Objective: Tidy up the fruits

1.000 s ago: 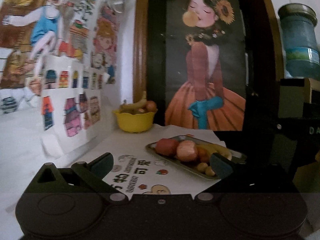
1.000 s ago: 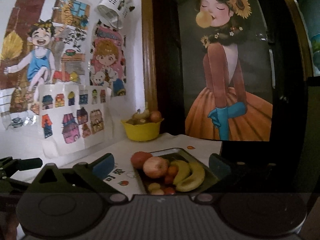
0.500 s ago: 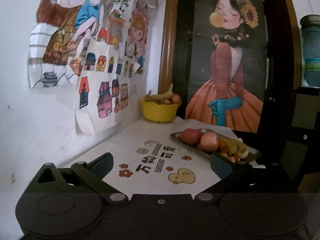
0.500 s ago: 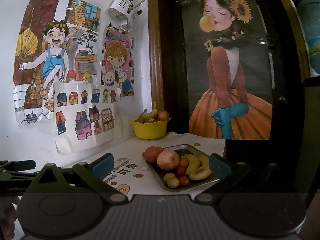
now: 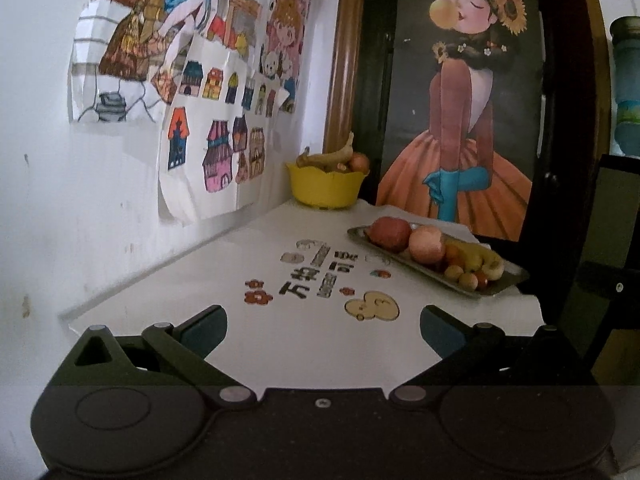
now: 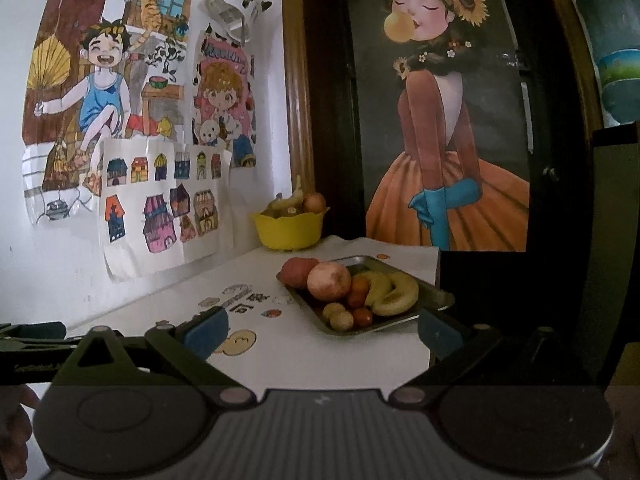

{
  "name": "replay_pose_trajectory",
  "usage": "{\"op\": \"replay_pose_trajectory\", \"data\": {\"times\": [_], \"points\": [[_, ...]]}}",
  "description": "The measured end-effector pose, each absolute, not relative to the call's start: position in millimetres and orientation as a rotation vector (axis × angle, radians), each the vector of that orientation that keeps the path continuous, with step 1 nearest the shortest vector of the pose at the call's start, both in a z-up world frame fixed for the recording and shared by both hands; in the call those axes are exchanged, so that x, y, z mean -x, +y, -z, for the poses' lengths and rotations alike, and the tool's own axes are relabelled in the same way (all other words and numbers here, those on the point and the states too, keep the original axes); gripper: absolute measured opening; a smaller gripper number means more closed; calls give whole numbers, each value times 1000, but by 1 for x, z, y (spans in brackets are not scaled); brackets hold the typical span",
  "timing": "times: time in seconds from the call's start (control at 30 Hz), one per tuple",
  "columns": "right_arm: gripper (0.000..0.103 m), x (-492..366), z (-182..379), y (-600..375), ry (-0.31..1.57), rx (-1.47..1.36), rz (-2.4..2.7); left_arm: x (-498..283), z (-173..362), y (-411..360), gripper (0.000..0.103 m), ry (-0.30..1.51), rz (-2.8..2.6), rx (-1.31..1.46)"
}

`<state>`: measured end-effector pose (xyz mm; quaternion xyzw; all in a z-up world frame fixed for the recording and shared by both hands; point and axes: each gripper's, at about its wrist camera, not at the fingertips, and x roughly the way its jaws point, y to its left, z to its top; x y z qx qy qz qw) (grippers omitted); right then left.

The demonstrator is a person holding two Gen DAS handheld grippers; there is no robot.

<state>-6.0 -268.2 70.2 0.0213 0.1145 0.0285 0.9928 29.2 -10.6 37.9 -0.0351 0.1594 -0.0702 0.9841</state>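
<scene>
A metal tray (image 5: 508,282) (image 6: 438,296) on the white table holds a red apple (image 5: 390,233) (image 6: 297,270), a pink apple (image 5: 427,245) (image 6: 329,281), bananas (image 5: 486,262) (image 6: 394,292), an orange fruit (image 6: 359,286) and several small fruits (image 6: 340,316). A yellow bowl (image 5: 326,186) (image 6: 289,230) with a banana and other fruit stands in the far corner. My left gripper (image 5: 324,326) is open and empty over the near table. My right gripper (image 6: 323,330) is open and empty just in front of the tray.
The white table (image 5: 224,280) carries printed letters and stickers (image 5: 316,276). Drawings (image 6: 120,120) hang on the left wall. A dark framed picture of a girl (image 6: 440,120) stands behind. A blue-green jar (image 6: 616,40) sits high at right. The table's right edge (image 6: 434,320) drops off beside the tray.
Both grippers have pulled back from the tray, so more of the table shows. The left view has swung toward the left wall. Both jaws stay open.
</scene>
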Motion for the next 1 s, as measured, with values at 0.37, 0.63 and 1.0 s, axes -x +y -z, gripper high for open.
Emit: {"op": "replay_pose_trajectory", "data": {"times": [0.37,0.63,1.0], "points": [[103,4,-43,-255,261,-32,-5,-38,-18,-6,102,367,131,90],[103,2,-27,-241,221,-23,21,-40,-9,0,102,334,128,134],[103,-7,4,-218,97,-65,160,-52,10,8,102,279,108,145]]}}
